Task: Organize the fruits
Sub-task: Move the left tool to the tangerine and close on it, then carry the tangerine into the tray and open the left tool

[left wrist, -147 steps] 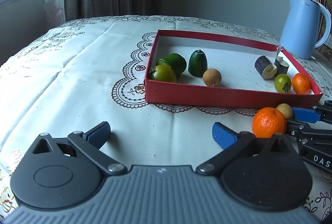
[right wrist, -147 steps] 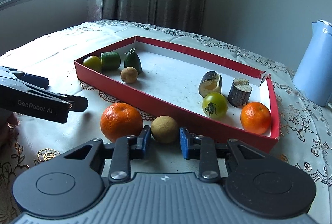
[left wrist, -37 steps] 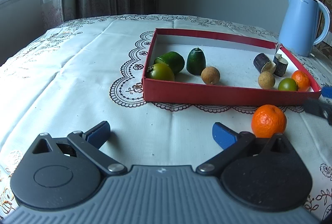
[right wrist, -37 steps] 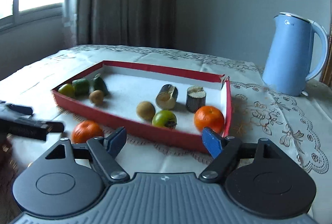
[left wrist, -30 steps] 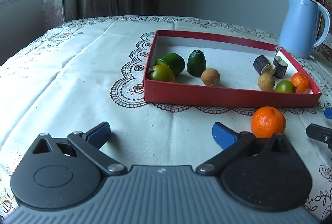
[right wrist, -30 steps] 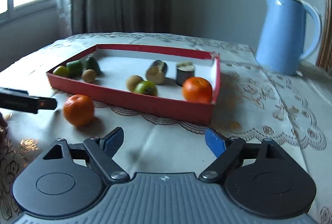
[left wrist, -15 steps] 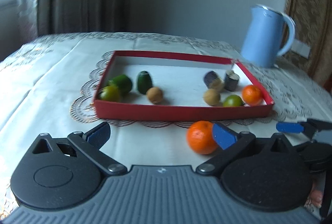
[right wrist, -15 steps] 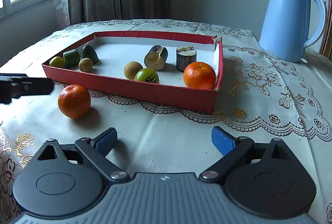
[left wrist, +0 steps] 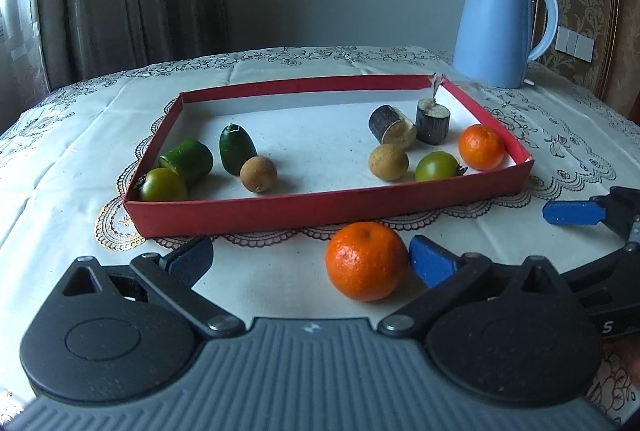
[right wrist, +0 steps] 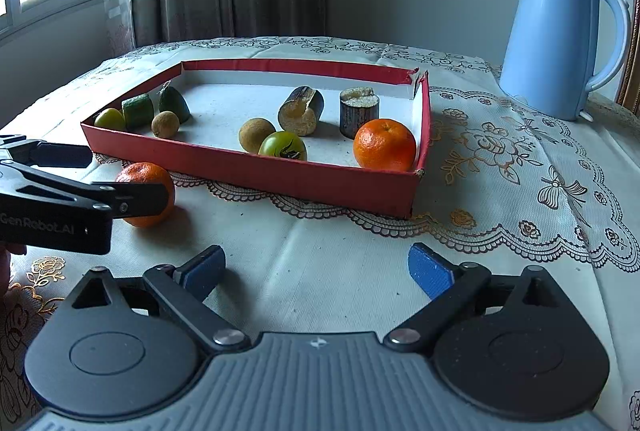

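Note:
A loose orange lies on the tablecloth in front of the red tray. My left gripper is open around it, with the fruit close against the right blue pad. In the right wrist view the left gripper straddles the same orange and partly hides it. My right gripper is open over bare cloth, nothing between its fingers. The tray holds another orange, green tomatoes, brown round fruits, cucumber pieces and two dark cane pieces.
A blue kettle stands on the table behind the tray's right corner. One blue pad of my right gripper shows at the right edge of the left wrist view. Curtains and a wall rise behind the table.
My left gripper has swung to the right, so the loose orange now sits between its fingers instead of beyond the right one. The right gripper's jaws have spread wider.

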Demonstrator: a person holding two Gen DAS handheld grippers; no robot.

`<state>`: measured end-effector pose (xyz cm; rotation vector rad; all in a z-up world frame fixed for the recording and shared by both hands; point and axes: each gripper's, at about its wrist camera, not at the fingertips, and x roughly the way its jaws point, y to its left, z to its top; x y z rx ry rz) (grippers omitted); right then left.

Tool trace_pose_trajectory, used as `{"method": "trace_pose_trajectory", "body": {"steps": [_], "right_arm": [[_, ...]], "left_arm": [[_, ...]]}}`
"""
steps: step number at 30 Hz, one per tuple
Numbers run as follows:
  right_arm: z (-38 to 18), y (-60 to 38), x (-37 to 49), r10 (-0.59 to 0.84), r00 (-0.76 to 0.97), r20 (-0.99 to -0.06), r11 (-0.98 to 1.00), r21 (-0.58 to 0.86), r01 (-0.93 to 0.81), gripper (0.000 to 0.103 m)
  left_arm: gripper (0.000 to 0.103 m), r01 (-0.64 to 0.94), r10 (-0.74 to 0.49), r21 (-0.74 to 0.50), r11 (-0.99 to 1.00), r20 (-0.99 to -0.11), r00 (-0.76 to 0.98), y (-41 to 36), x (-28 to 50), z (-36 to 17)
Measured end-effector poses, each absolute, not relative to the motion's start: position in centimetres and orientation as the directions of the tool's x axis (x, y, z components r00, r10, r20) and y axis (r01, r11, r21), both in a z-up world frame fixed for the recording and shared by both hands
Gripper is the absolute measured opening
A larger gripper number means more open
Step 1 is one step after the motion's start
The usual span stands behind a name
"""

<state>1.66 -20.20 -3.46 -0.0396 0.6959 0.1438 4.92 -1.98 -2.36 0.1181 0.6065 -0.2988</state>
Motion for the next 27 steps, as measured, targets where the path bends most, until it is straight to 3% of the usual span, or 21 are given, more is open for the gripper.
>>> {"method": "trace_pose_trajectory", "body": {"steps": [4, 9, 11, 13, 18, 20, 27], "right_arm": [[-3.5, -20.2, 1.7, 0.119, 0.758, -0.641, 0.989, 0.012, -0.145, 0.099], [-3.5, -20.2, 1.7, 0.119, 0.758, -0.642, 0.989, 0.012, -0.145, 0.099], [-3.4, -20.2, 1.7, 0.119, 0.758, -0.642, 0.989, 0.012, -0.145, 0.099], [-3.5, -20.2, 1.7, 0.119, 0.758, -0.642, 0.989, 0.012, -0.145, 0.099], [-3.4, -20.2, 1.7, 0.119, 0.758, -0.642, 0.989, 0.012, -0.145, 0.099], [-3.4, -20.2, 1.7, 0.119, 0.758, -0.642, 0.989, 0.012, -0.145, 0.099], [-3.4, -20.2, 1.7, 0.118, 0.757, -0.642, 0.989, 0.012, -0.145, 0.1]], "left_arm": [[0.099, 0.317, -0.251, 0.013, 0.948, -0.583, 0.773, -1.9, 5.1, -2.5], [0.074, 0.358, -0.281, 0.009, 0.934, -0.6, 0.749, -2.3, 4.9, -2.8], [0.057, 0.378, -0.295, 0.016, 0.926, -0.598, 0.746, -2.6, 4.6, -2.8], [0.051, 0.398, -0.308, 0.019, 0.917, -0.599, 0.739, -2.8, 4.4, -2.9], [0.049, 0.408, -0.306, 0.042, 0.912, -0.592, 0.745, -3.1, 4.2, -3.2], [0.042, 0.414, -0.315, 0.037, 0.909, -0.589, 0.744, -3.1, 4.1, -3.2], [0.04, 0.384, -0.292, 0.031, 0.923, -0.593, 0.75, -2.7, 4.3, -3.0]]}}
